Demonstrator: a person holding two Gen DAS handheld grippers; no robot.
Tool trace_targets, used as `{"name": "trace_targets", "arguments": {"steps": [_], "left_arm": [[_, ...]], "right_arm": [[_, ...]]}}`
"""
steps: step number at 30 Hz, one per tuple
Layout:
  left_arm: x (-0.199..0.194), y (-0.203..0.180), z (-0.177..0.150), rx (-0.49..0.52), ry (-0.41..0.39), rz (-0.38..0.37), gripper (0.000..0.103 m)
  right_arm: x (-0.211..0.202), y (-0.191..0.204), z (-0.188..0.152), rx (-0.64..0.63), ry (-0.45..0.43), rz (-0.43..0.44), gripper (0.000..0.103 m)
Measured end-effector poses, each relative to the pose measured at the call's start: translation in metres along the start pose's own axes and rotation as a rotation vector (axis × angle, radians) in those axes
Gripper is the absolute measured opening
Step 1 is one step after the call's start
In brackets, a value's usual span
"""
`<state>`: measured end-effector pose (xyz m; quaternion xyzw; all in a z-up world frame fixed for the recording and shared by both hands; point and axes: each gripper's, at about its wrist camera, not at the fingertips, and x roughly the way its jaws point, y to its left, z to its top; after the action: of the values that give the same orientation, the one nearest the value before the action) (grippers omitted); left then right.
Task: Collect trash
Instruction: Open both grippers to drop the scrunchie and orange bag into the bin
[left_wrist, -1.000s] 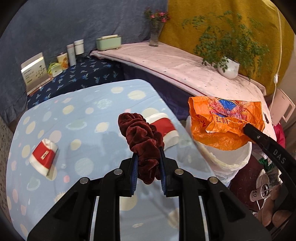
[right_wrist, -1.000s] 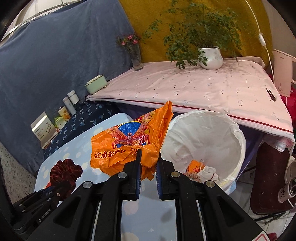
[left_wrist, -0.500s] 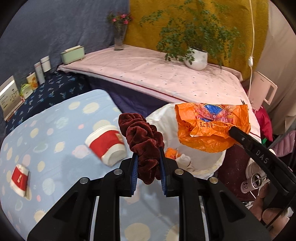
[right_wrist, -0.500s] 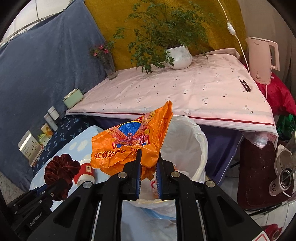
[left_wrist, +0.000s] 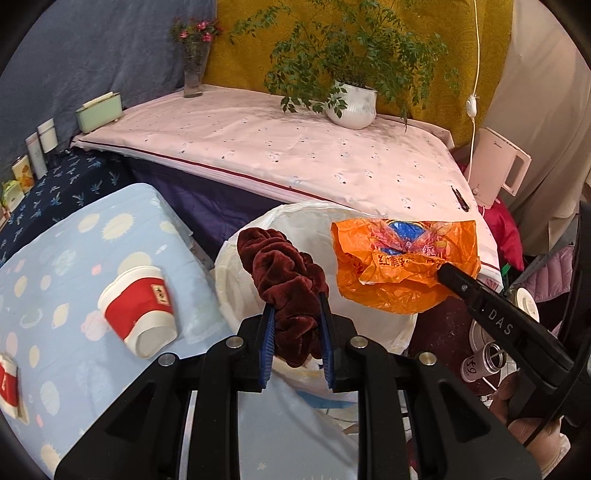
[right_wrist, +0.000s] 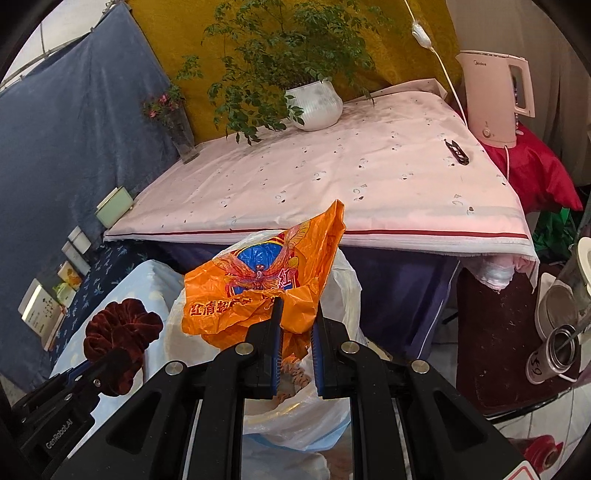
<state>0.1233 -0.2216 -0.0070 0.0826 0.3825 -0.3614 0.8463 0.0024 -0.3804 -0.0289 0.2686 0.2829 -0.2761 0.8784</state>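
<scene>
My left gripper (left_wrist: 295, 314) is shut on a dark red velvet scrunchie (left_wrist: 284, 280), which hangs over the near rim of the white-lined bin (left_wrist: 236, 266). My right gripper (right_wrist: 297, 317) is shut on a crumpled orange plastic bag (right_wrist: 258, 284), held above the bin (right_wrist: 347, 288). In the left wrist view the orange bag (left_wrist: 399, 266) covers the bin's right half, and the right gripper's finger (left_wrist: 491, 314) reaches in from the right. A red-and-white paper cup (left_wrist: 138, 308) lies on its side on the blue dotted cloth (left_wrist: 74, 258). Another such cup (left_wrist: 7, 384) lies at the left edge.
A pink-covered table (left_wrist: 280, 147) stands behind the bin with a potted plant (left_wrist: 352, 103), a flower vase (left_wrist: 194, 70) and a green box (left_wrist: 99, 110). A pink kettle (right_wrist: 496, 96) and red cloth are at the right. An open can (right_wrist: 554, 354) stands low on the right.
Both grippers have swung to the right with their loads, from over the blue dotted cloth to over the bin. The lying cup has slid to the left in the left wrist view.
</scene>
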Motion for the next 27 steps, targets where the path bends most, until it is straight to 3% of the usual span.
{"name": "trace_targets", "arguments": {"steps": [4,8,11,19,22,27], "left_arm": [[0.009,-0.005,0.005,-0.001,0.002,-0.018,0.027],[0.012,-0.004,0.006,-0.011,-0.014,0.018,0.047],[0.016,0.000,0.004,-0.018,-0.001,0.036,0.049],[0.013,0.017,-0.003,-0.050,0.014,0.086,0.053],[0.007,0.025,-0.005,-0.069,0.011,0.099,0.054],[-0.004,0.041,-0.009,-0.100,0.002,0.130,0.061]], "right_arm": [[0.008,0.000,0.002,-0.005,0.009,-0.003,0.014],[0.013,0.005,0.002,-0.018,0.010,-0.002,0.022],[0.014,0.008,0.002,-0.028,0.008,0.001,0.029],[0.016,0.018,-0.004,-0.041,0.026,0.009,0.031],[0.013,0.026,-0.006,-0.054,0.029,0.019,0.039],[0.009,0.047,-0.011,-0.095,0.036,0.044,0.041]]}}
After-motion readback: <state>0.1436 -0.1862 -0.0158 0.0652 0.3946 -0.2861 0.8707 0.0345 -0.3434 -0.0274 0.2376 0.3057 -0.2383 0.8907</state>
